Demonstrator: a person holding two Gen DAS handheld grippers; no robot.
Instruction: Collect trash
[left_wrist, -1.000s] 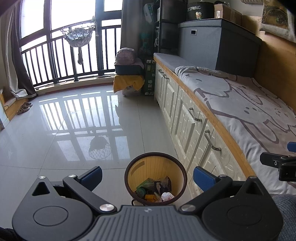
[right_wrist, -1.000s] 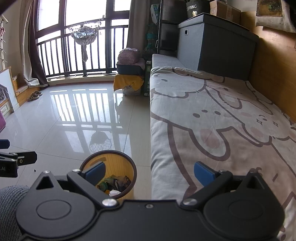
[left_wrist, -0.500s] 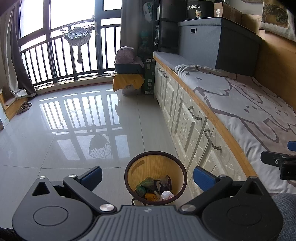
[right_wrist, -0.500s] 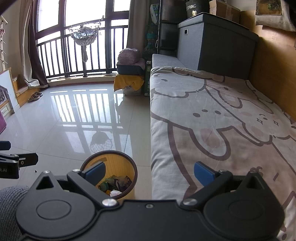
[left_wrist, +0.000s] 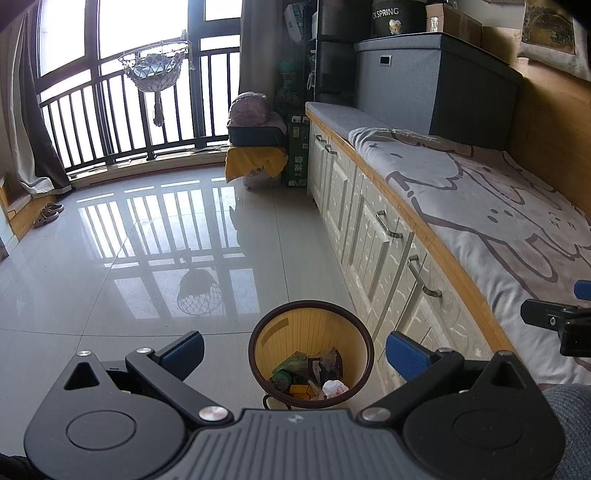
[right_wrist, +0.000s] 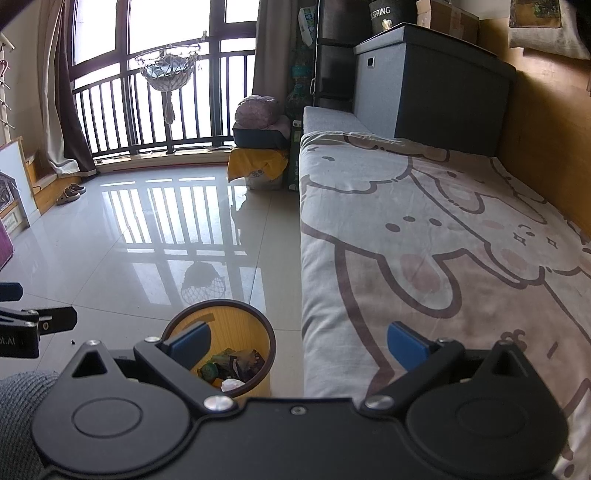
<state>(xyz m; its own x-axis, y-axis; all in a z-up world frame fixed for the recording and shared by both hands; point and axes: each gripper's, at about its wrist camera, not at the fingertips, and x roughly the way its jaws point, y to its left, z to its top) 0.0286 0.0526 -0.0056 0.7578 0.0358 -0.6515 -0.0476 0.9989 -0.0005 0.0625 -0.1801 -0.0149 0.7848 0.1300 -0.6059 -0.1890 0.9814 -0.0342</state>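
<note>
A round bin (left_wrist: 310, 328) with a dark brown rim and ribbed yellow inside stands on the tiled floor beside the bed's drawers. Inside it lie wrappers and a crumpled white tissue (left_wrist: 334, 388). My left gripper (left_wrist: 295, 349) hovers above the bin, open, nothing between its blue pads. From the right wrist view the same bin (right_wrist: 236, 321) sits at lower left, partly behind the left blue pad. My right gripper (right_wrist: 299, 341) is open and empty, over the bed's edge. The right gripper's tip shows at the left view's right edge.
A bed with a cartoon-print blanket (right_wrist: 424, 240) fills the right side, above white drawers (left_wrist: 373, 236). Glossy floor tiles (left_wrist: 147, 251) stretch to a balcony railing (left_wrist: 110, 122). A yellow-draped box (left_wrist: 256, 164), slippers (left_wrist: 48, 214) and a grey storage chest (left_wrist: 436, 77) stand further off.
Both views have barely shifted; the left wrist camera has drifted slightly, and the bin and both open grippers hold the same places.
</note>
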